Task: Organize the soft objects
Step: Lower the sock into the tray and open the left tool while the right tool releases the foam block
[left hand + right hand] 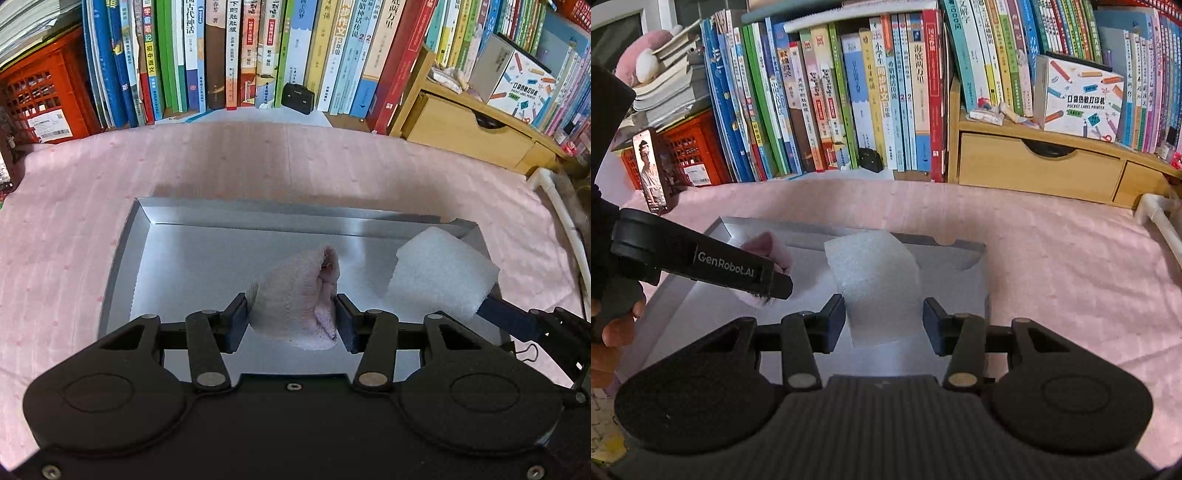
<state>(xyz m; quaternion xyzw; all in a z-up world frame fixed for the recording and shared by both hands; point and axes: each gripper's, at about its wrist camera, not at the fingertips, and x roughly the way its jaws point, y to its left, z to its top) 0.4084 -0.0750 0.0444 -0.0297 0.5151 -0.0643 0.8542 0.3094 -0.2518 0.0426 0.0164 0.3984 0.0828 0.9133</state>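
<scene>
Left gripper [291, 317]: seen at the lower centre of the left wrist view, jaws drawn narrow and clamped on a folded pink towel [295, 295], which is carried above the floor of the grey tray [177, 258].

Right gripper [884, 319]: seen at the lower centre of the right wrist view, jaws pressed on either side of a white foam block [875, 280]. The block is held over the right half of the tray, near its far wall; in the left wrist view it is found at the right of the frame.

Tray: a shallow silver-grey box, set on a pink cloth [74, 206] that fills the middle of both frames.

Background: a row of upright books [258, 55] across the top of the frames; a red crate [40, 96] at upper left; a wooden drawer unit [1034, 166] at upper right.

A person's hand [609, 332] is seen at the left edge of the right wrist view, gripping the left tool's handle.
</scene>
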